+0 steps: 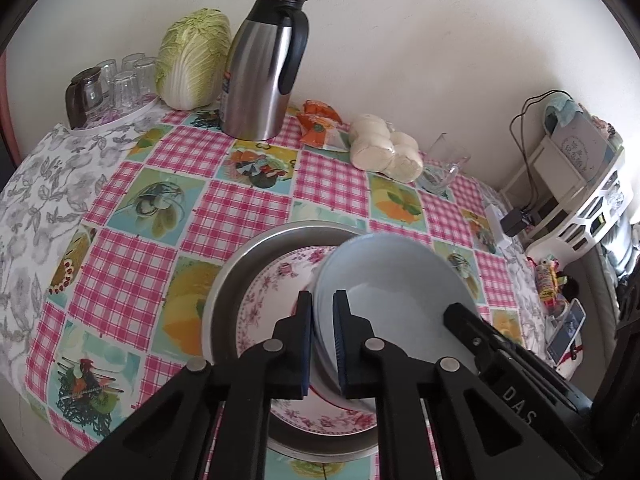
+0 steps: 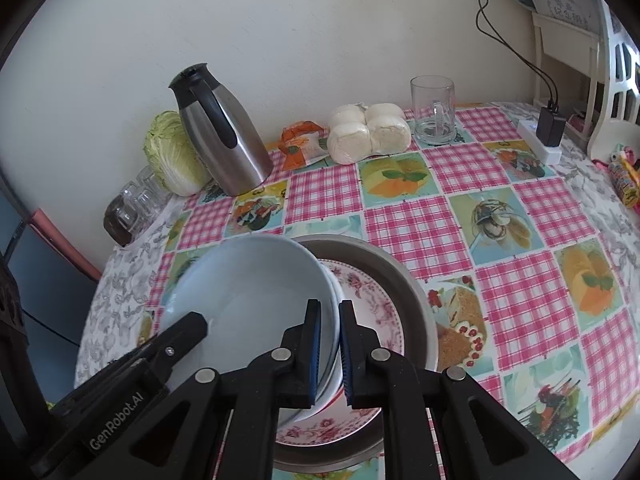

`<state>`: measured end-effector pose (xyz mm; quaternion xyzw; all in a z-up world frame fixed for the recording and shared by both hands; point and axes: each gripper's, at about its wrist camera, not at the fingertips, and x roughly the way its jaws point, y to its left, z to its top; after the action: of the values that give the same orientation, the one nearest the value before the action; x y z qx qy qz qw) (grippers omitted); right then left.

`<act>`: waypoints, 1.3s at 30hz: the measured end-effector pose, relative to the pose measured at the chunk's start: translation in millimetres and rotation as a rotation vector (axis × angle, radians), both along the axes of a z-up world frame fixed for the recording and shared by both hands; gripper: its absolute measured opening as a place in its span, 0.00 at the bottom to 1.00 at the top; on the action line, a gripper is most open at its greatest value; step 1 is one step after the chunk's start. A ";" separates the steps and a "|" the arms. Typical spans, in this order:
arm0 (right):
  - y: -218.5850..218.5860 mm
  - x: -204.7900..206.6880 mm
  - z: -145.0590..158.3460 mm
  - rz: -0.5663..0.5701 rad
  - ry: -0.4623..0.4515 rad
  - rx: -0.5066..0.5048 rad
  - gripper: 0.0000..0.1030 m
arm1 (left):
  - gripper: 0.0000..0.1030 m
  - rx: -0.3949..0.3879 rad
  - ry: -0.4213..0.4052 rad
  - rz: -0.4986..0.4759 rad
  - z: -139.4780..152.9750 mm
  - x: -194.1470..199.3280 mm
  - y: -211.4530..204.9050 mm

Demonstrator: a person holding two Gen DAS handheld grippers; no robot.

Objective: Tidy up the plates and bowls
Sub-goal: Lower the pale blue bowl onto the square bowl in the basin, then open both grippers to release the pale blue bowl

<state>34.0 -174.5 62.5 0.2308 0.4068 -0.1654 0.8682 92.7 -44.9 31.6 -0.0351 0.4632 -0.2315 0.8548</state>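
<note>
A stack of pale blue bowls (image 1: 392, 280) (image 2: 248, 292) is held by its rim from two sides. My left gripper (image 1: 322, 300) is shut on the stack's left rim. My right gripper (image 2: 329, 306) is shut on the opposite rim; its black finger (image 1: 460, 314) also shows in the left wrist view. The stack sits low over a pink floral plate (image 1: 276, 284) (image 2: 372, 300), which lies inside a round metal pan (image 1: 236, 268) (image 2: 404, 280). Whether the bowls touch the plate I cannot tell.
On the checked tablecloth by the wall stand a steel thermos jug (image 1: 260, 68), a cabbage (image 1: 192, 60), a tray of upturned glasses (image 1: 116, 80), an orange packet (image 1: 320, 124), bagged buns (image 1: 384, 152) and a glass mug (image 2: 434, 110). A power strip with chargers (image 2: 540, 140) lies at the right.
</note>
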 end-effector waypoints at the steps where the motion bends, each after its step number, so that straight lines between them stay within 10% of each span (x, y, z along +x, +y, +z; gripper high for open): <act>1: -0.1 0.1 -0.2 0.003 -0.002 -0.005 0.11 | 0.08 -0.002 0.001 0.002 -0.3 0.6 0.4; 12: -5.7 -5.8 1.5 0.005 -0.017 0.020 0.24 | 0.08 -0.048 -0.014 0.024 9.3 -3.6 8.3; 17: -5.5 -14.8 4.3 0.000 -0.032 0.014 0.53 | 0.59 -0.069 -0.014 0.063 13.1 -10.6 18.6; 22: -3.7 -23.5 6.4 0.006 -0.048 0.002 0.73 | 0.79 -0.052 -0.038 0.102 18.0 -19.7 27.8; 28: -3.8 -37.3 5.1 -0.012 -0.062 -0.029 1.00 | 0.94 -0.004 -0.084 0.153 18.8 -33.2 41.4; 39: 4.4 -69.2 0.6 0.002 -0.093 -0.095 1.00 | 0.99 0.143 -0.095 0.136 -7.3 -55.1 49.8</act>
<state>-35.3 -170.1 63.0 0.1962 0.3580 -0.1727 0.8964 37.6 4.9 24.3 0.0056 0.4341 -0.1407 0.8898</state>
